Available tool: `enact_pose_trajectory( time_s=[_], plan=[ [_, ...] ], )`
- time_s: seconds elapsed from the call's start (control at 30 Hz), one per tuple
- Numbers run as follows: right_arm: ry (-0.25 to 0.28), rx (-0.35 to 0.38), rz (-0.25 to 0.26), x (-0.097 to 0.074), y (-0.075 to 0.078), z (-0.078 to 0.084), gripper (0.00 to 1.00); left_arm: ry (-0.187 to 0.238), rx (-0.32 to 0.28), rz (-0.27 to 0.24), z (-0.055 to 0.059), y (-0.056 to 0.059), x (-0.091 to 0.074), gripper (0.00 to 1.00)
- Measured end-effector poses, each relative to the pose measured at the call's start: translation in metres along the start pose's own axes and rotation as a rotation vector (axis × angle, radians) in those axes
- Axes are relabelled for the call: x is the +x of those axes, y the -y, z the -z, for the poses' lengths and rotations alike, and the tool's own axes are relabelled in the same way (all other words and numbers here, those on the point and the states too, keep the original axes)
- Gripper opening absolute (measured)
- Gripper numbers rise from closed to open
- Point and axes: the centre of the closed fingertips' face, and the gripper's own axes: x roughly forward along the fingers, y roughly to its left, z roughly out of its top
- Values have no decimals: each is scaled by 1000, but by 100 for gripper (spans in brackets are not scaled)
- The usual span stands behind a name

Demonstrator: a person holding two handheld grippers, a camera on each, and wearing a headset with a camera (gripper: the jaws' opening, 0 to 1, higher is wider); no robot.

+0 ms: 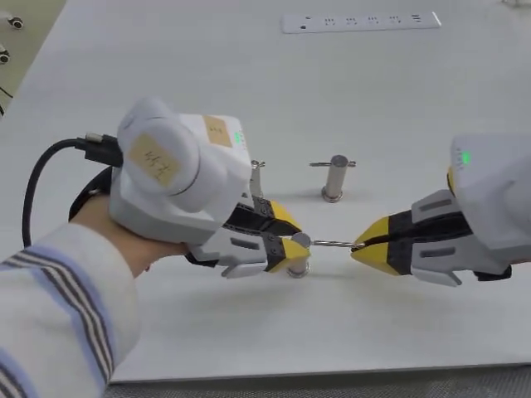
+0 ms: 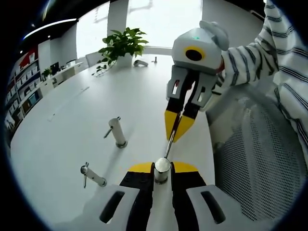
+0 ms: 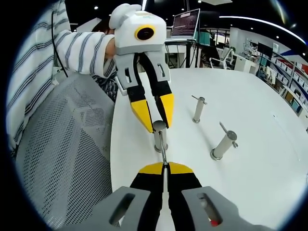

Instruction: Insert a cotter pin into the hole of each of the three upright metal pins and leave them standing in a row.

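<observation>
My left gripper (image 1: pixel 294 239) is shut on an upright metal pin (image 1: pixel 298 251) near the table's front. My right gripper (image 1: pixel 358 246) is shut on a thin cotter pin (image 1: pixel 333 243), held level, its tip touching that pin's top. In the left gripper view my jaws (image 2: pixel 162 167) clamp the pin (image 2: pixel 162 166), and the right gripper (image 2: pixel 175 134) comes down with the cotter pin (image 2: pixel 170 141). Two other pins (image 1: pixel 336 178) (image 1: pixel 257 170) stand behind, each with a cotter pin across its top. The right gripper view shows them (image 3: pixel 198 109) (image 3: pixel 224 143) beyond the left gripper (image 3: pixel 156 122).
A white power strip (image 1: pixel 361 21) lies at the table's far side. The table's front edge (image 1: pixel 332 371) runs just below the grippers. A mesh chair (image 3: pixel 62 144) stands beside the table, and a potted plant (image 2: pixel 122 43) sits at its far end.
</observation>
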Motion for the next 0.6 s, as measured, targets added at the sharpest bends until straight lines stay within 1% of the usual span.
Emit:
enact_pose_trajectory(
  time_s=[0.1, 0.3, 0.5, 0.6],
  plan=[
    [-10, -19, 5, 2, -1, -1, 0, -5, -1, 0, 0, 0, 0, 10],
    [-19, -21, 12, 3, 0, 0, 0, -7, -9, -4, 1, 0, -1, 9],
    [-21, -53, 9, 1, -2, -2, 0, -9, -19, -9, 1, 0, -2, 9],
    [-20, -53, 9, 1, -1, -2, 0, -10, -30, -11, 1, 0, -2, 9]
  ],
)
